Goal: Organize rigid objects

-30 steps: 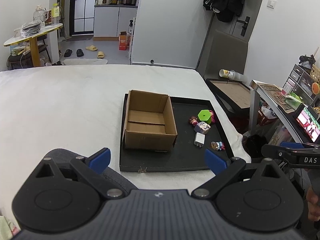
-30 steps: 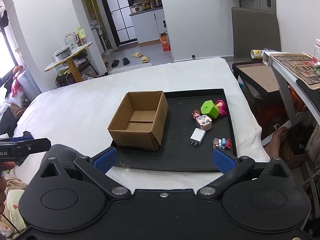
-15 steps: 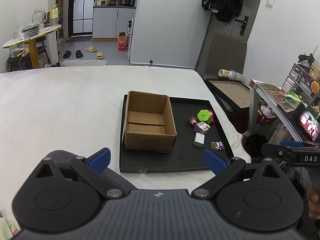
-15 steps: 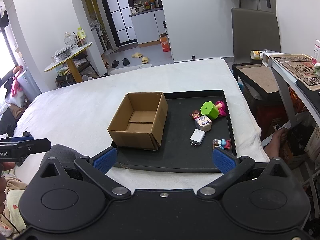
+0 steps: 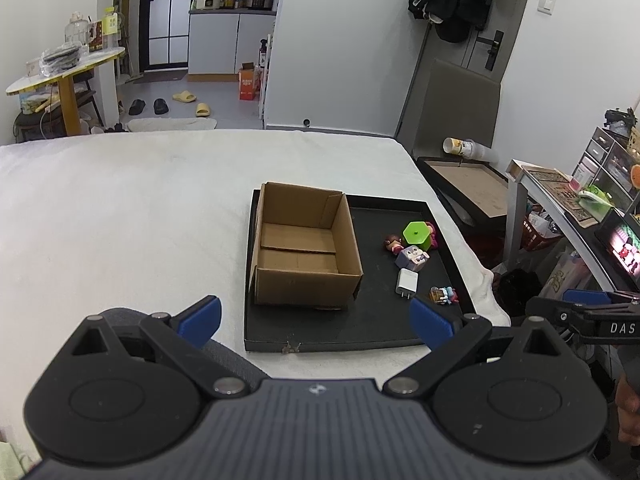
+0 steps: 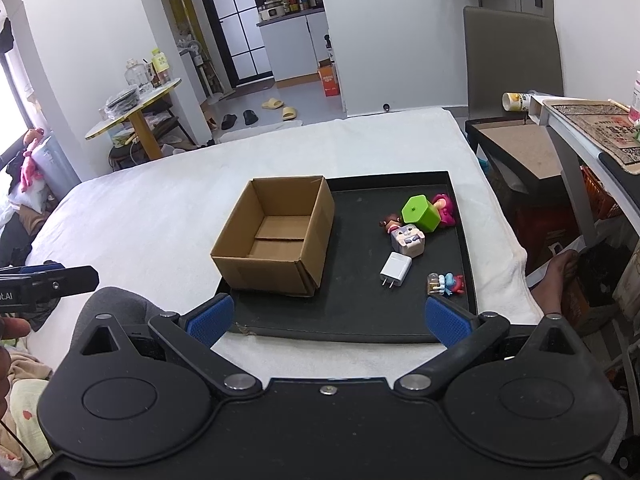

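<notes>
Left gripper (image 5: 316, 318) and right gripper (image 6: 326, 316) are hovering at frame bottom, jaws spread, gripping nothing. Cardboard box (image 6: 276, 236) is sitting empty mid-frame on the black tray (image 6: 360, 320) — white charger (image 6: 395, 269), green block (image 6: 421, 213) and figurines lying right of it on the bed (image 6: 160, 208).

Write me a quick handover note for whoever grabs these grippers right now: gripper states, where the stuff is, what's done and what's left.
Left hand-held gripper: open, empty, held back from the black tray.
Right hand-held gripper: open, empty, also short of the tray.
Cardboard box: on the tray's left side, open, nothing inside.
Loose on the tray, right of the box: green block with a pink doll behind it, a small brown-haired figure, a cube toy, a white charger and a small figure set nearest the grippers.
Done: nothing boxed yet.
Left: probably move all the loose items into the box.
</notes>
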